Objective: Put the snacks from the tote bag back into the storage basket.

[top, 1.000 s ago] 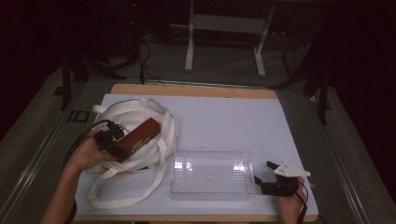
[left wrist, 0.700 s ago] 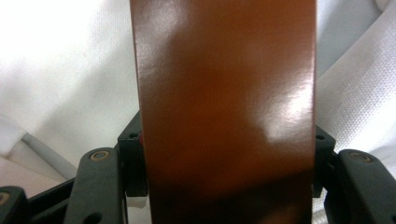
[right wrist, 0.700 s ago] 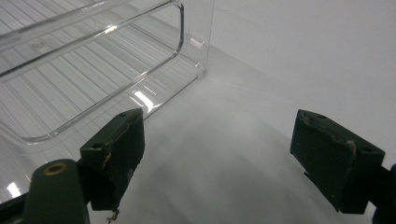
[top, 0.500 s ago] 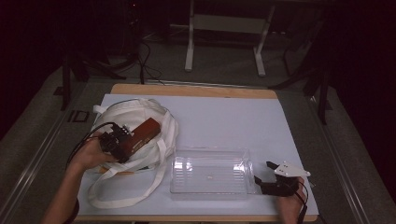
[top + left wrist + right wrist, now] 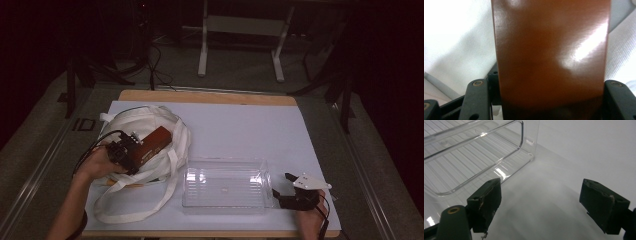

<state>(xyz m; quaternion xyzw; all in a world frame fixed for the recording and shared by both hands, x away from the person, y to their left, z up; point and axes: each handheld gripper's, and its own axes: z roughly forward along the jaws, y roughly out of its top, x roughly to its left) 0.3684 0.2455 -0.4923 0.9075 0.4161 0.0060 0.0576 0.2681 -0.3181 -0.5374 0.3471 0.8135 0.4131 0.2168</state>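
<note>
Jaws of the right gripper stand wide apart with nothing between them, low over the white table cover at the near right corner, just beside the right end of the clear plastic tray; the right gripper view shows that tray's ribbed wall close ahead. Farther left, the left gripper is clamped on a glossy brown box, whose flat face sits between both jaws. The box lies over a white cloth tote bag, whose straps trail toward the table's near edge.
</note>
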